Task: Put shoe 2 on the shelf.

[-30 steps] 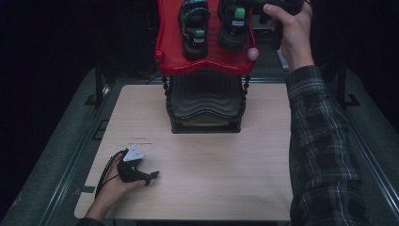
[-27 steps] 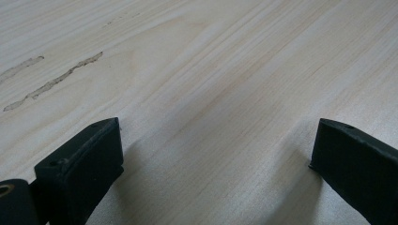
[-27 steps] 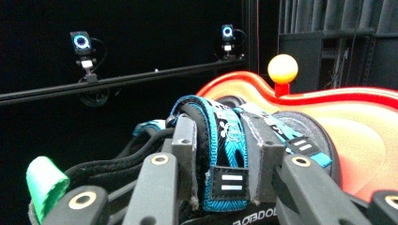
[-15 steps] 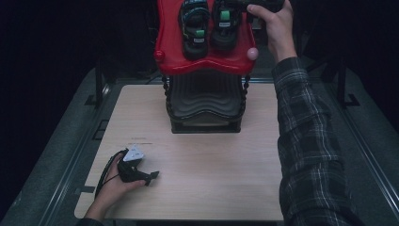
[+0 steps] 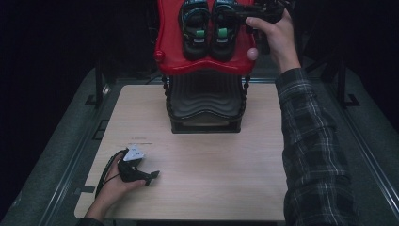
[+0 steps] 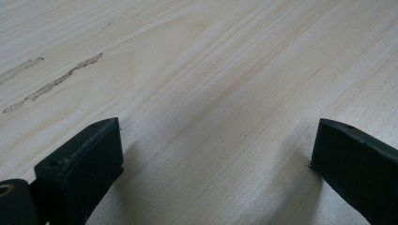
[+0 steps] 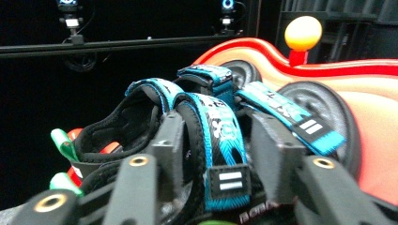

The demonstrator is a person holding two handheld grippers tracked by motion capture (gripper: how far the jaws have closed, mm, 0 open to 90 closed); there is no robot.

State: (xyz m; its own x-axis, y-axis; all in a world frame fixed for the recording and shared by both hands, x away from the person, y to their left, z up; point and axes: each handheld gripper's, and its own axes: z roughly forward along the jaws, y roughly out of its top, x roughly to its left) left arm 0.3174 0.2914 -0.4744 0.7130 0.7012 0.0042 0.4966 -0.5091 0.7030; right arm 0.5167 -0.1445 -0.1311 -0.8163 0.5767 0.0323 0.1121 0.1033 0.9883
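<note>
The person stands at the near side of the counter [image 5: 202, 188] and uses the two hands very differently. The left gripper [image 5: 134, 169] lies low on the wood near the front left corner, with the hand around it; its jaws are wide apart with nothing between them, only bare wood grain, so I think this hand is just parked there to stay out of the way. The right gripper [image 5: 256, 12] is stretched far forward and up to the red tray [image 5: 164, 61], which sits on top of a black ribbed stand [image 5: 204, 101] at the back of the counter. On this tray a pair of black sandals [image 5: 207, 26] with blue straps rests side by side. In the right gripper view the jaws have come together around one blue strap [image 7: 220, 150] of the nearer sandal and hold it between them. Taking the strap seems sensible to me, because it is thin and stands up from the shoe, so it is easy to pinch for lifting.
</note>
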